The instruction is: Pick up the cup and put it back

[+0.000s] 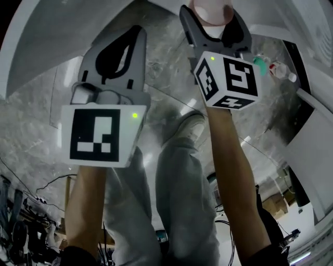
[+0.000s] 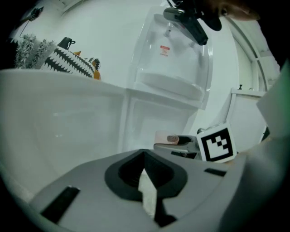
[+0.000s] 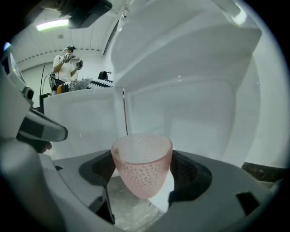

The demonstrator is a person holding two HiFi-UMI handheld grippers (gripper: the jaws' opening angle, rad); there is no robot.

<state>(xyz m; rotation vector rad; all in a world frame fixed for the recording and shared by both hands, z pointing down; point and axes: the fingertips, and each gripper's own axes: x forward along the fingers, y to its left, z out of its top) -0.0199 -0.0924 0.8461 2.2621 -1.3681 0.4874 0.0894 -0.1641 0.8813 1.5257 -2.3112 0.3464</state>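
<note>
A pink, dotted translucent cup (image 3: 142, 163) stands upright between the jaws of my right gripper (image 3: 142, 174), which is shut on its sides. In the head view the cup (image 1: 210, 9) shows at the top edge, in the right gripper (image 1: 212, 23) above its marker cube. My left gripper (image 1: 132, 37) hangs to the left of it and a little lower, its jaws shut with nothing between them. In the left gripper view the left gripper (image 2: 145, 156) points at a white wall. The cup (image 2: 166, 137) shows there to the right, in the right gripper.
White cabinet panels and a shelf (image 3: 181, 59) rise close ahead of both grippers. Small bottles (image 1: 271, 66) stand on a ledge at the right. Below lie a grey marble floor (image 1: 31, 130) and the person's legs and shoe (image 1: 188, 124). Another person (image 3: 67, 63) stands far off.
</note>
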